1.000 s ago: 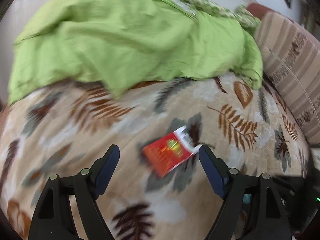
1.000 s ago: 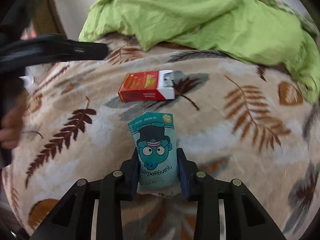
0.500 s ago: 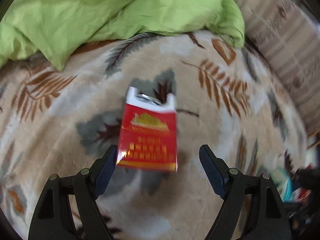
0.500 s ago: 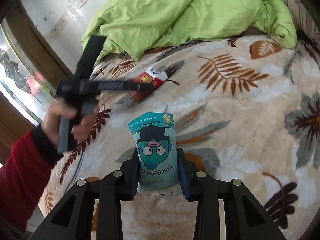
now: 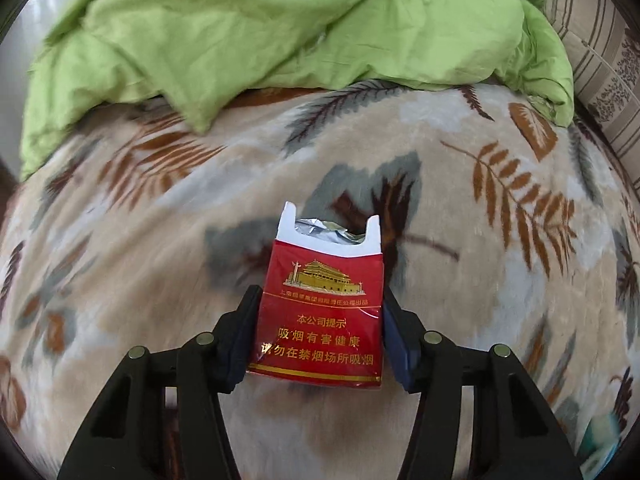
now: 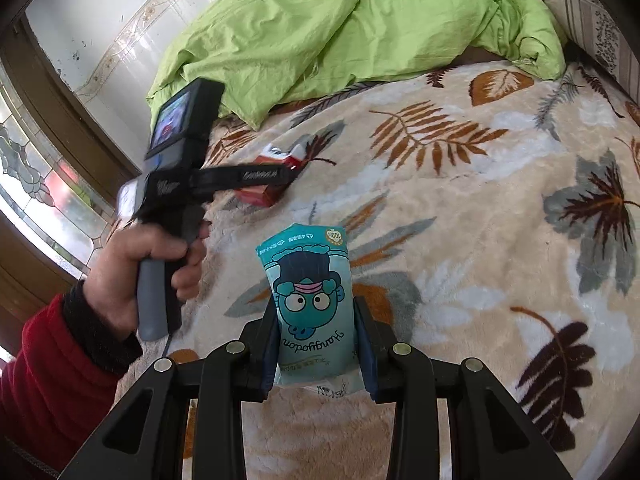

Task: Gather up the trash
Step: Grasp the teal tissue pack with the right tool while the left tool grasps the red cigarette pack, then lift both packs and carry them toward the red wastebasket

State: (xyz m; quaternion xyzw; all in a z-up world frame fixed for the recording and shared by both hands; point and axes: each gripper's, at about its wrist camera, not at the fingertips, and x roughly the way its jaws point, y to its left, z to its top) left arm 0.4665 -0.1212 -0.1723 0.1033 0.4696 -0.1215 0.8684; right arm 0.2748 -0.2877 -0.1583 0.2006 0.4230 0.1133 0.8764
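An open red cigarette pack [image 5: 320, 312] with a white torn top and foil lies on the leaf-patterned blanket [image 5: 500, 264]. My left gripper [image 5: 318, 336] is shut on its two sides. In the right wrist view the pack [image 6: 272, 176] shows partly behind the left gripper's fingers [image 6: 260, 178]. My right gripper [image 6: 316, 344] is shut on a teal snack pouch [image 6: 310, 300] with a cartoon face and holds it upright above the blanket.
A crumpled green duvet [image 5: 280, 28] covers the far part of the bed. A striped cushion [image 5: 600, 60] is at the right. A window and a wooden frame [image 6: 48, 184] stand left of the bed. A hand in a red sleeve [image 6: 132, 276] holds the left gripper.
My left gripper has moved in over the cigarette pack and closed on its sides. My right gripper has kept the pouch and pulled back and to the right.
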